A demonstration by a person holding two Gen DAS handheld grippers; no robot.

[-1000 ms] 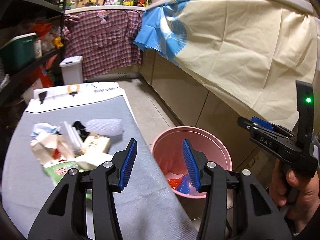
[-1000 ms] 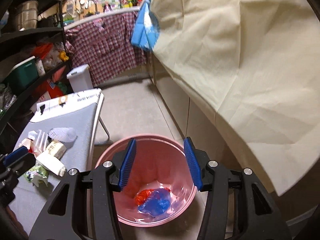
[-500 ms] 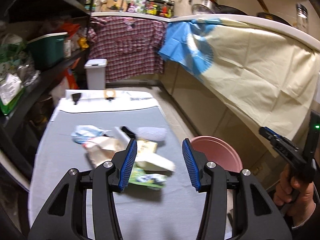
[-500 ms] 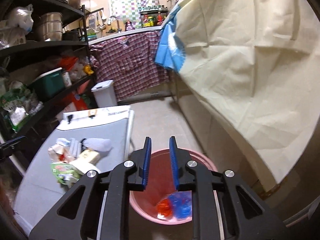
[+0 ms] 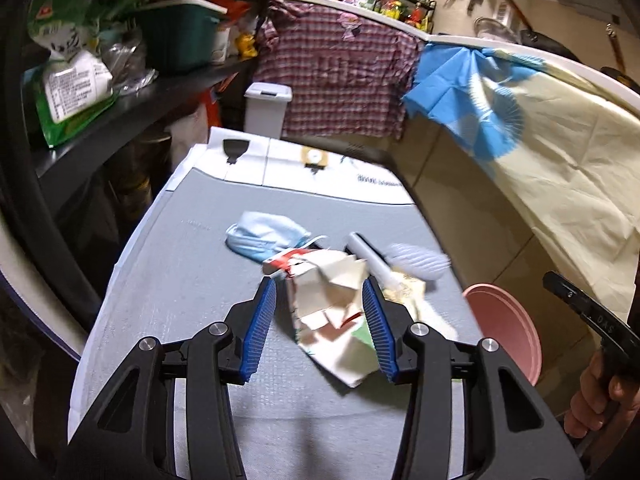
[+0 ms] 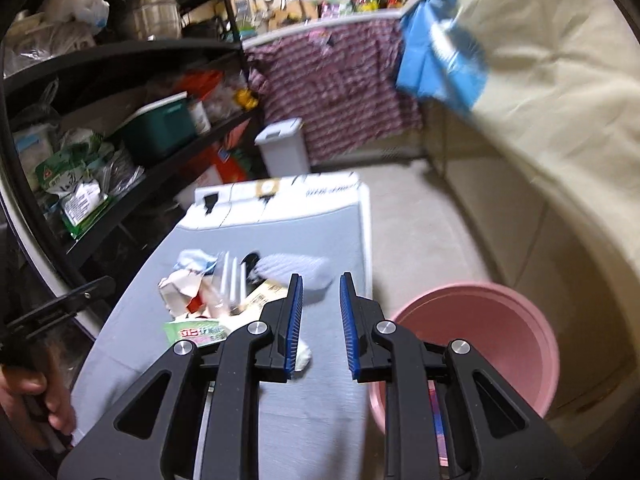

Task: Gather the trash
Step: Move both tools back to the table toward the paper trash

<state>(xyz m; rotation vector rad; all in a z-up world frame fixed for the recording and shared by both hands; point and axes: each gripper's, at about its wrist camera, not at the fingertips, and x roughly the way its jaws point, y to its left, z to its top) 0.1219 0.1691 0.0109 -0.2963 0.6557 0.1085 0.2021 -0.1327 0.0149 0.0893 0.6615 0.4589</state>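
Trash (image 5: 332, 304) lay heaped mid-tabletop (image 5: 192, 280) beside the pink bin (image 5: 508, 332), so you did best closing the left gripper (image 5: 320, 328), jaws narrowing around 1 crumpled paper, while the right gripper (image 6: 320, 320) hovered empty, half-open.

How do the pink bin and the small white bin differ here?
The pink bin is round, open-topped and stands right beside the grey table; the white bin is boxy, lidded and stands beyond the table's far end, by the plaid cloth. The pink one looks wider. Both stand upright on the floor.
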